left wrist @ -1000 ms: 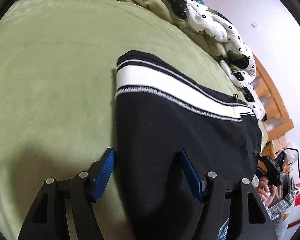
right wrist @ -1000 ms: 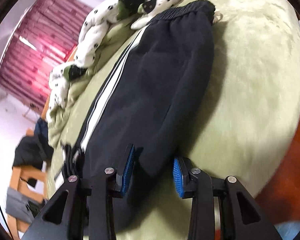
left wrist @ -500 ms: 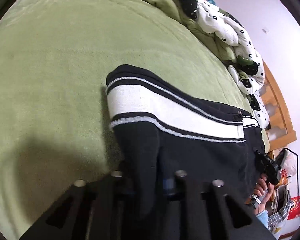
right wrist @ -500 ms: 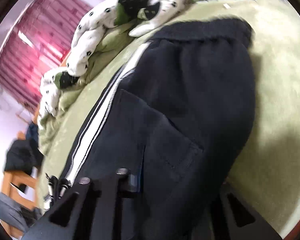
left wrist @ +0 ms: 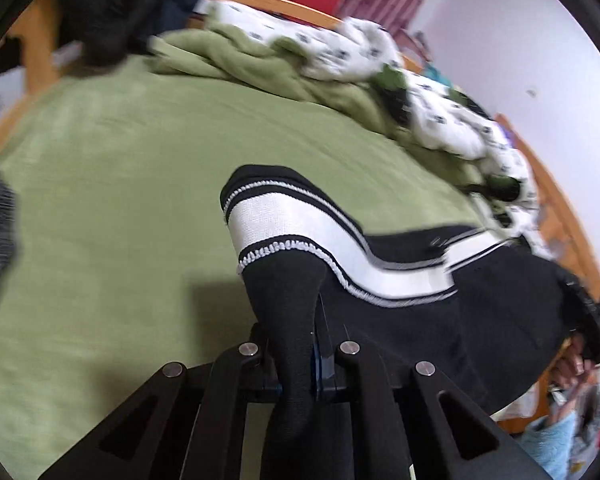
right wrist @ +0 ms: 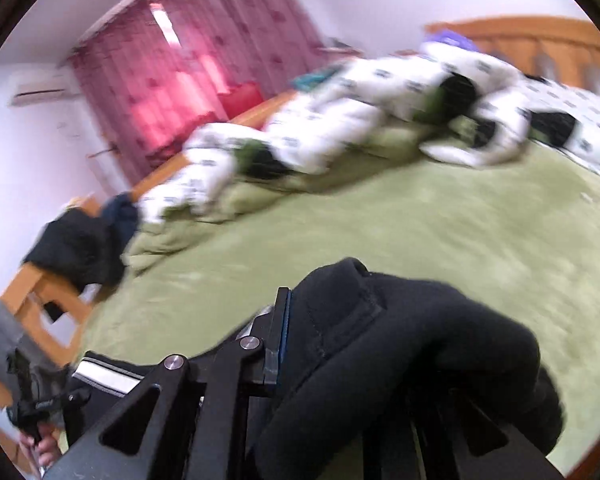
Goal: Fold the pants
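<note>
Two hand-held grippers each pinch the black pants (left wrist: pixel 400 320), which hang between them above the green bed (left wrist: pixel 120 200). The left hand-held gripper (left wrist: pixel 306 354) is clamped on a gathered fold of dark cloth at the leg end, just below the white striped cuff (left wrist: pixel 268 220); the fabric rises straight out of its jaws and the leg runs away to the right, toward the other hand. The right hand-held gripper (right wrist: pixel 332 340) is closed on a thick bunch of black fabric that bulges over and hides its right finger; only the left blue pad (right wrist: pixel 282 332) shows, pressed against the cloth. From the left wrist view the garment's long axis runs from the cuff beside the left jaws across to the right edge, where a person's hand (left wrist: pixel 576 356) holds the other tool. So the pants lie lengthwise between the two grips, partly lifted, with the middle sagging toward the bed. The coming fold probably turns on carrying both held ends forward over the bed toward the crumpled dotted duvet (right wrist: pixel 380 92), keeping the span taut. Both views are blurred.
</note>
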`<state>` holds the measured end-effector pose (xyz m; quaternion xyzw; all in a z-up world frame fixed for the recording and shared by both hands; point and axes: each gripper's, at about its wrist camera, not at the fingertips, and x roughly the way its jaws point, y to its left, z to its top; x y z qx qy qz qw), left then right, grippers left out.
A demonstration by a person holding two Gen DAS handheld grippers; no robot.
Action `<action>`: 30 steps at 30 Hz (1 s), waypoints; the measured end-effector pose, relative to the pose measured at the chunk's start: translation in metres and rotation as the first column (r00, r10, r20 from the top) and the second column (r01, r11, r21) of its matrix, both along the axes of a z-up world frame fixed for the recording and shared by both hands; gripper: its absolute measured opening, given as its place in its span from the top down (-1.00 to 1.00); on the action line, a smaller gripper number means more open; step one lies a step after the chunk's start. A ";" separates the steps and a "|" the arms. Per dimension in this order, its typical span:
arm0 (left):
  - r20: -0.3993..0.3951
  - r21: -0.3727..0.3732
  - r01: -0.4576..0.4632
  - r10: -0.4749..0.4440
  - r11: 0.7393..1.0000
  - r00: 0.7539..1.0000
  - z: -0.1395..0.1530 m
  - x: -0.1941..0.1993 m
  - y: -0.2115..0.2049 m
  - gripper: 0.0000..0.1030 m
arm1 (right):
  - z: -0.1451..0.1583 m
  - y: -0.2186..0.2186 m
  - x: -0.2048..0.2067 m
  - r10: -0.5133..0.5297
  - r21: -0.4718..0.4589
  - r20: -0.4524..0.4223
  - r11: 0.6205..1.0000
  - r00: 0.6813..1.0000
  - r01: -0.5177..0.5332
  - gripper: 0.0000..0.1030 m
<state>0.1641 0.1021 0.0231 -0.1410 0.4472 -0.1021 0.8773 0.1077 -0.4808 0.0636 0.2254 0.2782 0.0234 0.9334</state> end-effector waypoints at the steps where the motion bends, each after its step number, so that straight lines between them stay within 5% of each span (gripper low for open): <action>1: -0.004 0.028 -0.019 0.019 0.999 1.000 -0.001 -0.002 0.011 0.80 | 0.002 0.012 -0.001 0.023 0.004 0.021 1.000 1.000 -0.023 0.76; 5: -0.073 0.155 -0.053 0.065 0.987 0.995 -0.039 -0.007 0.046 0.78 | -0.030 0.066 0.010 0.130 0.048 -0.022 0.990 0.991 -0.129 0.76; 9: -0.168 0.250 -0.120 0.165 0.961 0.972 -0.095 -0.011 0.065 0.26 | -0.099 0.104 0.020 0.169 0.069 -0.187 0.985 0.968 -0.159 0.74; 11: -0.186 0.273 -0.131 0.185 0.953 0.965 -0.111 -0.018 0.071 0.23 | -0.120 0.113 0.014 0.162 0.023 -0.217 0.987 0.963 -0.161 0.64; 14: -0.172 0.233 -0.135 0.177 0.963 0.969 -0.116 -0.032 0.077 -0.19 | -0.131 0.109 -0.006 0.203 0.038 -0.245 0.979 0.948 -0.200 0.59; 17: -0.152 0.226 -0.153 0.189 0.962 0.970 -0.114 -0.046 0.077 -0.21 | -0.129 0.090 -0.037 0.223 0.045 -0.247 0.975 0.943 -0.219 0.52; 22: -0.128 0.154 -0.181 0.201 0.971 0.971 -0.104 -0.067 0.072 -0.21 | -0.116 0.054 -0.090 0.121 -0.070 -0.240 0.987 0.963 -0.142 0.26; 30: -0.123 0.111 -0.146 0.159 0.983 0.980 -0.089 -0.091 0.035 -0.24 | -0.153 0.041 -0.050 0.053 -0.126 -0.282 0.988 0.958 -0.092 0.02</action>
